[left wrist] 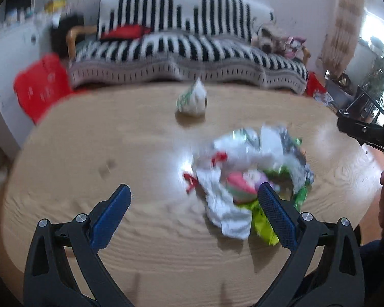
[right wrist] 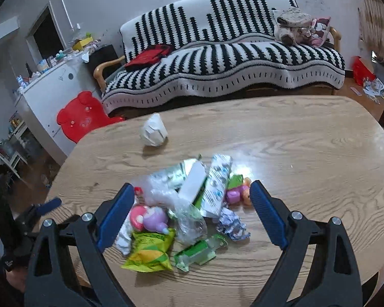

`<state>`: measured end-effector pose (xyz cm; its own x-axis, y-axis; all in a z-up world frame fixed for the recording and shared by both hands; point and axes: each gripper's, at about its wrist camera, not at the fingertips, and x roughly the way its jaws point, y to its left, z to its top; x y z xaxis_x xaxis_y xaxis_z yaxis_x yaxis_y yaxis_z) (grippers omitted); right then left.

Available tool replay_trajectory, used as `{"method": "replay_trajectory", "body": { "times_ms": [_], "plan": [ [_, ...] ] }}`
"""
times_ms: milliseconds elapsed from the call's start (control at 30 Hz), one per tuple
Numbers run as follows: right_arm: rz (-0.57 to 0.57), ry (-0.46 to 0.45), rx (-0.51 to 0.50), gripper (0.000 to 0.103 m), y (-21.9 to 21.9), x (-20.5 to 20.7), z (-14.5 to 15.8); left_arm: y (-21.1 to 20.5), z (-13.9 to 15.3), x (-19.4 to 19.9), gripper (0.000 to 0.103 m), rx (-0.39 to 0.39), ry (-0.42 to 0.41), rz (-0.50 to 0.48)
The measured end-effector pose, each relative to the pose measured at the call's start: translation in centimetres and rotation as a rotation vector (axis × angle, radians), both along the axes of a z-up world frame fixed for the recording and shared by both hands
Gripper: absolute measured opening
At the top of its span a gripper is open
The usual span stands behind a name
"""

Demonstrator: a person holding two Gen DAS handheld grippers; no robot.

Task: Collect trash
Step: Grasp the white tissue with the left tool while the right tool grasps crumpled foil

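Observation:
A pile of trash (right wrist: 189, 204) lies on the wooden table (right wrist: 294, 148): wrappers, clear plastic, a yellow-green snack bag (right wrist: 148, 253), a green packet (right wrist: 197, 254), crumpled paper (right wrist: 231, 223) and small pink-purple toys (right wrist: 151, 218). A separate crumpled white wad (right wrist: 154, 130) sits farther back. My right gripper (right wrist: 192, 197) is open, its jaws either side of the pile. In the blurred left wrist view the pile (left wrist: 253, 176) lies ahead to the right and the wad (left wrist: 193, 99) beyond. My left gripper (left wrist: 193, 197) is open and empty, its right finger (left wrist: 276, 220) at the pile's edge.
A striped black-and-white sofa (right wrist: 217, 64) stands behind the table, with a red cloth (right wrist: 148, 56) and soft toys (right wrist: 294, 25) on it. A red bear-shaped chair (right wrist: 82, 115) is at the table's far left. A white cabinet (right wrist: 51, 92) stands left.

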<state>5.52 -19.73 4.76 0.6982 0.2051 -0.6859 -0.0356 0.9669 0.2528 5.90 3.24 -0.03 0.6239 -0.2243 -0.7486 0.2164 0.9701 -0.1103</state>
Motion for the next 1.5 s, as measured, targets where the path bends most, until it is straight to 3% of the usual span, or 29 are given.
{"method": "replay_trajectory", "body": {
  "times_ms": [133,367,533,733,833,1033,1100,1133,1200,1300,1367,1500],
  "plan": [
    [-0.025,0.065,0.002,0.088,-1.0,-0.1,-3.7,-1.1,-2.7,0.3,0.097,-0.006,0.097,-0.009],
    [-0.048,0.157,0.031,0.086,-2.8,-0.3,-7.0,-3.1,-5.1,2.2,0.097,0.06,0.125,0.008],
    [-0.062,0.174,-0.115,0.08,-3.5,0.4,-7.7,-3.6,-7.2,3.2,0.097,0.113,0.179,0.017],
    [-0.013,0.263,-0.148,0.074,-3.2,2.1,-10.5,-3.5,-8.2,3.9,0.097,0.07,0.22,0.047],
    [0.015,0.292,-0.106,0.073,-3.0,3.1,-11.4,-4.0,-8.3,3.8,0.097,0.059,0.218,0.026],
    [0.065,0.331,-0.047,0.055,-1.8,4.1,-12.4,-3.8,-8.2,3.9,0.096,-0.008,0.228,0.025],
    [0.083,0.33,-0.049,0.035,-1.5,4.0,-12.4,-4.1,-8.3,3.8,0.096,0.007,0.222,0.016],
    [0.093,0.332,-0.044,0.035,-1.3,3.9,-12.4,-4.3,-8.4,3.8,0.095,0.018,0.22,0.014],
    [0.099,0.319,-0.07,0.031,-1.0,3.5,-12.0,-4.5,-8.4,3.6,0.088,0.014,0.223,0.0],
    [0.099,0.291,-0.092,0.029,-0.9,2.8,-11.0,-4.9,-8.0,3.2,0.063,0.011,0.22,-0.039],
    [0.098,0.274,-0.087,0.028,-1.1,2.2,-10.4,-5.4,-8.2,2.9,0.033,0.064,0.235,-0.054],
    [0.086,0.223,-0.064,0.027,-1.9,0.6,-8.8,-4.9,-7.7,2.1,0.024,0.055,0.241,-0.07]
  ]
}}
